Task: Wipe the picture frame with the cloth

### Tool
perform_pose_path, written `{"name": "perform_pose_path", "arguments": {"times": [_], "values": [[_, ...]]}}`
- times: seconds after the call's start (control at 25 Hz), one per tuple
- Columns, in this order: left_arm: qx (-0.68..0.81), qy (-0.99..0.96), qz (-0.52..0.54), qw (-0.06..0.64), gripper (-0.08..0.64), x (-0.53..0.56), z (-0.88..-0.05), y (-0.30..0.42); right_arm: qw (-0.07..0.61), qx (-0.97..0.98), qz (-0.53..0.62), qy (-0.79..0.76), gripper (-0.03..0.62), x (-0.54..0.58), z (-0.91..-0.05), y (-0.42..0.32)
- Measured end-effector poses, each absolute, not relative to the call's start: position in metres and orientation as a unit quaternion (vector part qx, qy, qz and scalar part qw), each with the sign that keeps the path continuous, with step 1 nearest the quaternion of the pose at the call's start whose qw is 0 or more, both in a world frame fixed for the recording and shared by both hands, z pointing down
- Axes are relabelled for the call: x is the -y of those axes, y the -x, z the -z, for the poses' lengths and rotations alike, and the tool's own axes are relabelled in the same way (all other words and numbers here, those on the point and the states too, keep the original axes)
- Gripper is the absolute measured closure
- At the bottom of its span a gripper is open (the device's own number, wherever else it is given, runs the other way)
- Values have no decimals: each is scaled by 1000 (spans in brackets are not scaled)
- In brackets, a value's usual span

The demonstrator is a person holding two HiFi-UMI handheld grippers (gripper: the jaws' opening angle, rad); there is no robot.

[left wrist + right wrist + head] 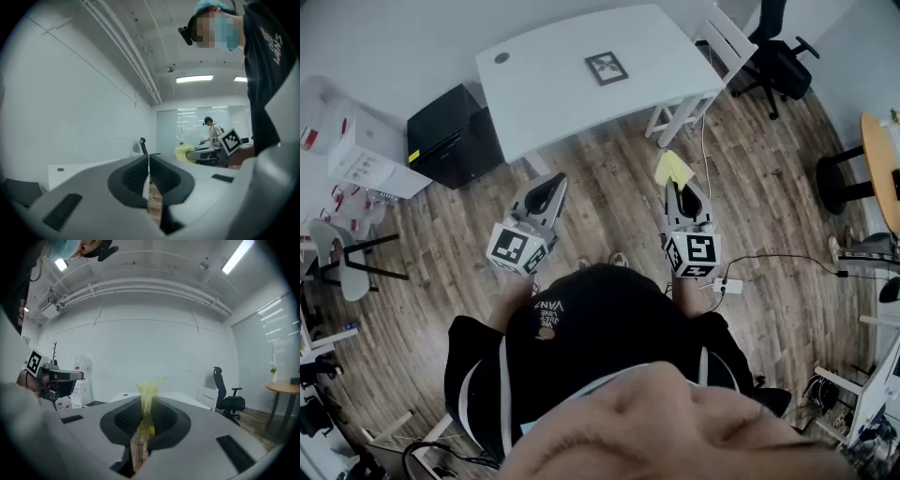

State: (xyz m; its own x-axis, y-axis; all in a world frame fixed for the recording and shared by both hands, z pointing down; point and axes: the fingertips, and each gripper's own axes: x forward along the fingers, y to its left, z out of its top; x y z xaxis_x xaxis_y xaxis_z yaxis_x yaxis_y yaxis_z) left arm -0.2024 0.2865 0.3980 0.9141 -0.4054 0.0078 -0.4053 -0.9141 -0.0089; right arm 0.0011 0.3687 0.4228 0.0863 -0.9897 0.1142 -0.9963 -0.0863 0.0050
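A dark picture frame (607, 67) lies flat on the white table (544, 89) ahead of me. My right gripper (679, 191) is shut on a yellow cloth (672, 169), which sticks up between its jaws in the right gripper view as a yellow cloth (148, 401). It hangs over the wooden floor, short of the table's near edge. My left gripper (548, 187) is shut with nothing in it, level with the right one and also over the floor. In the left gripper view its jaws meet in a thin line, and the right gripper's cloth (184, 153) shows beyond.
A black cabinet (453, 136) stands left of the table. A white chair (703, 66) and a black office chair (778, 56) are at its right end. A round wooden table (881, 169) is far right. Cables and a power strip (727, 285) lie on the floor.
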Motion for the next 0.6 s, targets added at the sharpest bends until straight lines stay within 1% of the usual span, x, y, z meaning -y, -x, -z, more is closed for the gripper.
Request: {"name": "perform_pose_path", "arguments": {"times": [0.28,0.6], "values": [[-201,980,3,1,543,-284,-400,210,10,672,-38,-739,549,-369,-414,3],[-187,982,2,-7,543,-282,-411,230,13,661,-50,-749,549,-372,-421,23]]}}
